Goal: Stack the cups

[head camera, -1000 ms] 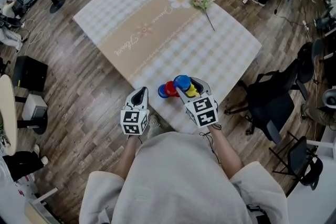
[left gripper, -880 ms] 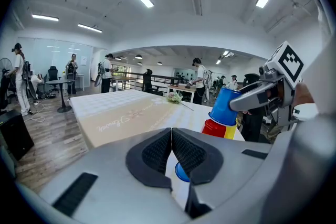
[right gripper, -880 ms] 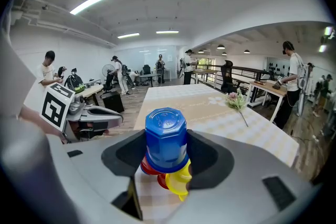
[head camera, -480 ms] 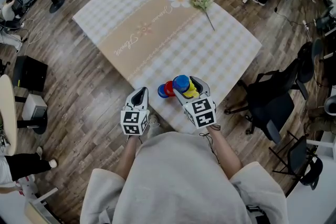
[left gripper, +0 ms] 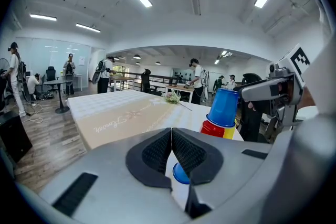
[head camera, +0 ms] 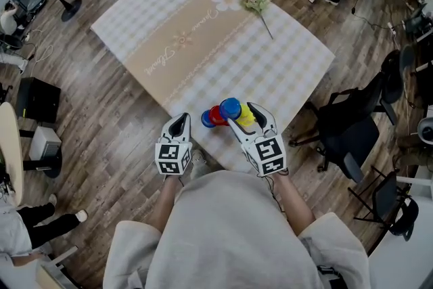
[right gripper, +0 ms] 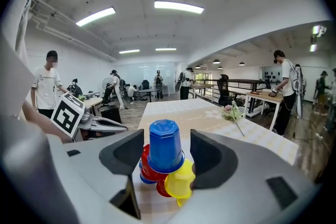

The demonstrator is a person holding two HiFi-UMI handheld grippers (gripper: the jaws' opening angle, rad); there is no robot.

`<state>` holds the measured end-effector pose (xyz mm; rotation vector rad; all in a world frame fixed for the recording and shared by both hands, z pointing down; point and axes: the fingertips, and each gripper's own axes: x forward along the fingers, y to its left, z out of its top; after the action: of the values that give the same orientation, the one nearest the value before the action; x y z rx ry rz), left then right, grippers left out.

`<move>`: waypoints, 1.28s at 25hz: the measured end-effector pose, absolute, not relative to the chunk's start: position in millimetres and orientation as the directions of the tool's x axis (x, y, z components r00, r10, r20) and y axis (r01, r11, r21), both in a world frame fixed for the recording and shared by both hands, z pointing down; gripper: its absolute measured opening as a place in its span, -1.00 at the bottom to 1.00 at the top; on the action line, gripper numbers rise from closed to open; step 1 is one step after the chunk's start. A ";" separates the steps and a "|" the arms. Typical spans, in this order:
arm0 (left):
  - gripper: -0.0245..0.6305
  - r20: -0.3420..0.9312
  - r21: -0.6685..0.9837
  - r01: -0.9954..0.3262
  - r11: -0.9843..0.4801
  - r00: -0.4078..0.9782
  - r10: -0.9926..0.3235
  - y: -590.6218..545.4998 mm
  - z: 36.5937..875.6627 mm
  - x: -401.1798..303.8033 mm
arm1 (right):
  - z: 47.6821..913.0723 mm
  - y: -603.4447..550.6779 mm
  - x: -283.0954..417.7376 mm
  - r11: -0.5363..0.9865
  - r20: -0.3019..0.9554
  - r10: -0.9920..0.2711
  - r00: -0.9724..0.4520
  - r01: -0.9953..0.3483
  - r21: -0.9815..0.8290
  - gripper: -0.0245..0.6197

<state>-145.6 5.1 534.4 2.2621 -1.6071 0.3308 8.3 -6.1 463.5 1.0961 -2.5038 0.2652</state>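
Several plastic cups sit in a cluster at the near edge of the table (head camera: 203,44). An upside-down blue cup (right gripper: 164,147) tops a red cup (right gripper: 147,168), with a yellow cup (right gripper: 180,180) on its side in front and another blue cup (head camera: 208,120) at the left. My right gripper (right gripper: 166,150) is open, its jaws either side of the top blue cup (head camera: 230,107) with a gap on both sides. My left gripper (head camera: 178,124) hangs just off the table edge, left of the cups, shut on nothing. From the left gripper view the blue cup (left gripper: 224,107) stands on the red one (left gripper: 212,128).
A flower sprig (head camera: 257,0) lies at the far side of the checked tablecloth. Black office chairs (head camera: 352,132) stand to the right of the table, wooden floor all round. People and desks fill the room beyond.
My right gripper has drawn back a little toward me, while the top blue cup stays on the pile. The left gripper has not moved.
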 end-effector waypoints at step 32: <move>-0.88 0.377 0.118 -0.929 -0.350 0.368 -0.850 -8.0 522.8 -134.3 | 530.1 -23.1 120.1 0.407 0.470 -0.797 -0.379 -0.912 -0.046 -0.92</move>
<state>-134.3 -8.0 522.8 2.3229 -1.5674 0.3600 120.1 -23.1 530.1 1.4699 -2.2932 0.4234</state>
